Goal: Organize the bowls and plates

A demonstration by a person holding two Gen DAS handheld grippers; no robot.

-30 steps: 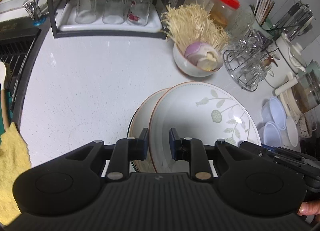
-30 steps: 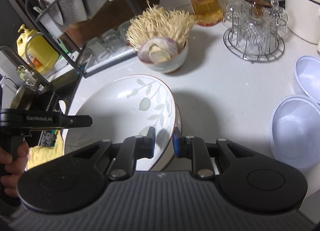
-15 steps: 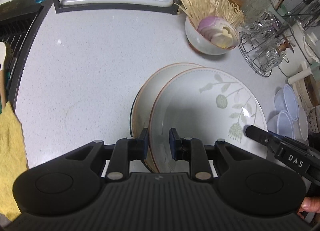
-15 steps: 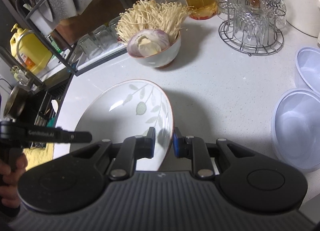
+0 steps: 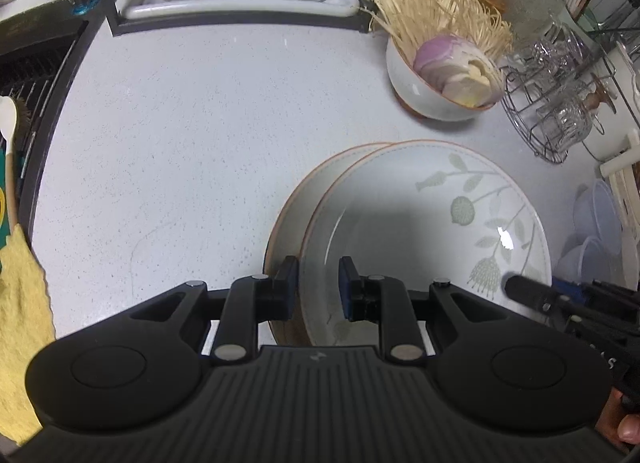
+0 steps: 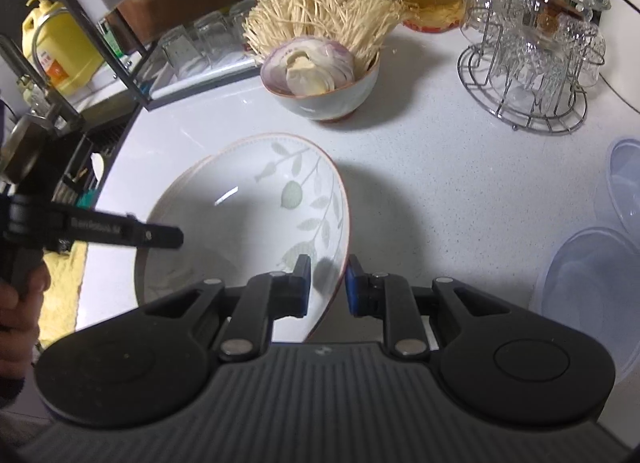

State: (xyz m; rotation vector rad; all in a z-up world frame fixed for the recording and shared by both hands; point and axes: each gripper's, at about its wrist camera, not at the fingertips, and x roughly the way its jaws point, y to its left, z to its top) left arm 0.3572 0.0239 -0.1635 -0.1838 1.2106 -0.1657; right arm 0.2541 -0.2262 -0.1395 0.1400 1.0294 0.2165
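Plates patterned with pale green leaves sit stacked on a speckled white desk (image 5: 180,135), the upper plate (image 5: 424,223) offset toward the right over the lower plate (image 5: 292,207), whose rim shows as a crescent along the left side. The left gripper (image 5: 318,287) straddles the near-left rim of the upper plate, one finger outside the rim and one over the plate's well; its fingers stand narrowly apart with the rim between them, and whether the pads actually press the ceramic cannot be told. The right gripper (image 6: 327,283) takes the opposite, right-hand rim of the same plate in the same way, the edge passing between its blue-padded fingers, which are likewise close together without a confirmed pinch. Each gripper therefore has the plate directly ahead of its fingers, rim edge-on in the gap, with the disc spanning the space between the two hands; neither hand is clearly nearer. The coming move appears to turn on that offset: the upper plate lies right of the lower one and would need shifting left to sit square. A bowl of sliced onion and enoki mushrooms (image 6: 320,79) stands beyond the stack, well apart, and clear plastic bowls (image 6: 592,287) lie to the right.
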